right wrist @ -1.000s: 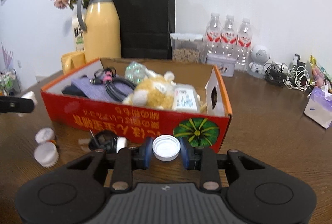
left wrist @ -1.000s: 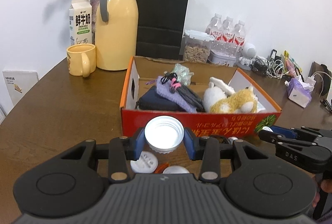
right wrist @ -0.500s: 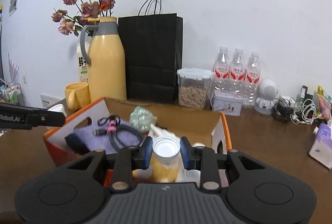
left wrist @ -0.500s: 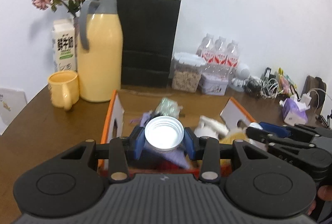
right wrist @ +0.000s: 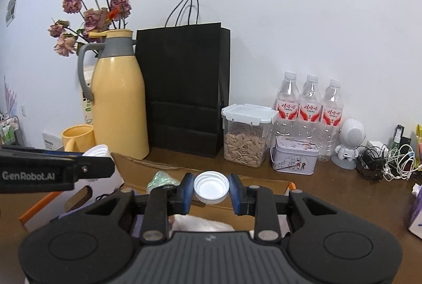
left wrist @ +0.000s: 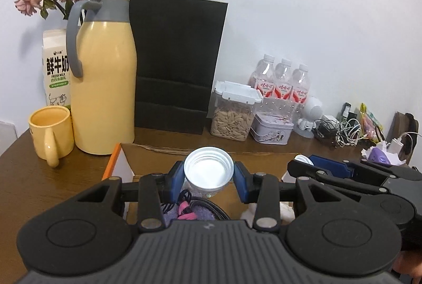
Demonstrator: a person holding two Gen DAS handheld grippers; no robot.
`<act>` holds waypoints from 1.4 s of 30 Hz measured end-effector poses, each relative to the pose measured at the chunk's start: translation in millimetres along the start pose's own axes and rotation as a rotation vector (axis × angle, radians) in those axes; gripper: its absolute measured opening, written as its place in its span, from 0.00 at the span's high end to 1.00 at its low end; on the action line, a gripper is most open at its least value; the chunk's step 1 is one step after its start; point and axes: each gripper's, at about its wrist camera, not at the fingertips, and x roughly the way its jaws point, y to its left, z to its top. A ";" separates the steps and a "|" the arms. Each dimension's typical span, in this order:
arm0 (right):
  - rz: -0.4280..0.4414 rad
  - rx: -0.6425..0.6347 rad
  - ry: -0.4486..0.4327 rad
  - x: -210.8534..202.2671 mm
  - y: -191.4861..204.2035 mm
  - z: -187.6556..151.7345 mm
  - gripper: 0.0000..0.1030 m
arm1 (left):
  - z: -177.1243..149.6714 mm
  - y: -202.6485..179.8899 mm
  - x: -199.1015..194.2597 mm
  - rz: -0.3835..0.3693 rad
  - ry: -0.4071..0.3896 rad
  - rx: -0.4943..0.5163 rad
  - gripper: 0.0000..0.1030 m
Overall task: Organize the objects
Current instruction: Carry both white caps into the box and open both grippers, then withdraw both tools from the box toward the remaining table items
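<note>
The left gripper (left wrist: 208, 176) is pinching a small bottle with a wide white cap (left wrist: 208, 173) between its blue pads. The right gripper (right wrist: 210, 191) is pinching a smaller white-capped bottle (right wrist: 210, 187) the same way. Both bottles are hanging over the open cardboard box (left wrist: 158, 152), not lying in it. Only the caps are showing well; each bottle's body is mostly hiding behind its cap and the black gripper frame, so its shape is hard to tell. Both caps are facing up and toward the camera, so each bottle seems to be standing about upright.

The gripper bodies are covering most of the box. The left view is showing a bit of pink and purple stuff (left wrist: 187, 213) inside it, and the right view is showing something shiny and green (right wrist: 161, 180).

The left view is showing the milk carton (left wrist: 56, 68) clearly; in the right view it is mostly hiding behind the yellow jug (right wrist: 118, 99). The yellow mug (left wrist: 51, 132) is whole in the left view and partly covered in the right view.
</note>
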 end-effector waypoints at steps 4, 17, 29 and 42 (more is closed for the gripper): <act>0.011 0.008 0.053 16.7 -5.4 -12.7 0.73 | -7.8 2.6 12.5 0.019 0.038 0.024 0.61; -0.013 0.000 0.101 22.2 -8.6 -23.0 0.39 | -9.6 4.9 11.2 0.092 0.019 0.044 0.02; -0.029 0.005 0.109 18.6 -10.7 -21.1 0.00 | -7.8 7.1 10.5 0.113 0.030 0.025 0.00; -0.024 -0.011 0.058 -14.8 -0.3 -13.8 0.00 | -5.3 9.4 -22.5 0.095 -0.002 0.014 0.00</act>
